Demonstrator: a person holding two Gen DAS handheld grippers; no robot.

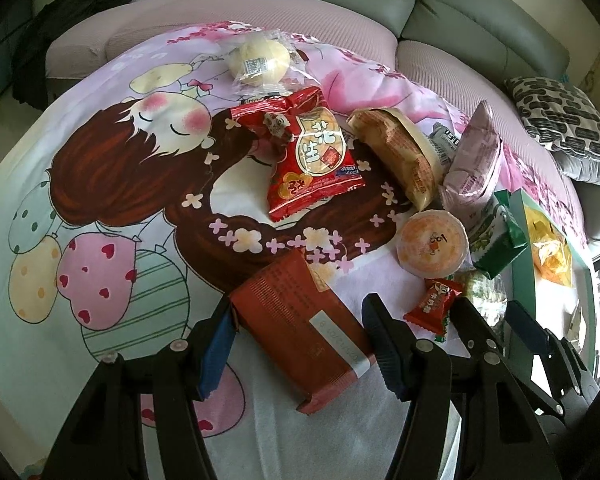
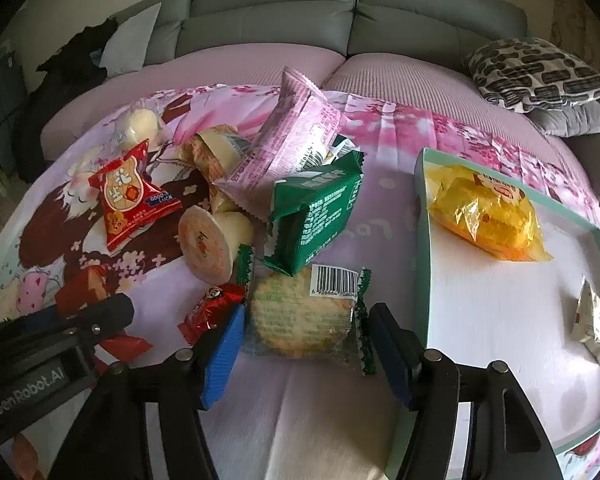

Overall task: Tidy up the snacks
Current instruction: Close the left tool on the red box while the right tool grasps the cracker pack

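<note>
Early stage, by look of it. Tray at right of worktop holds only yellow packet and small pale packet near its right edge.

Left to sort, all loose on cartoon cloth: red peanut bag, bun, pink packet, green packet, jelly cup, small red candy.

Left hand-held gripper closed on brown box, pads pressing its sides.

Right hand-held gripper open astride round cracker packet, left pad about touching, right pad clear; not yet gripped.
</note>
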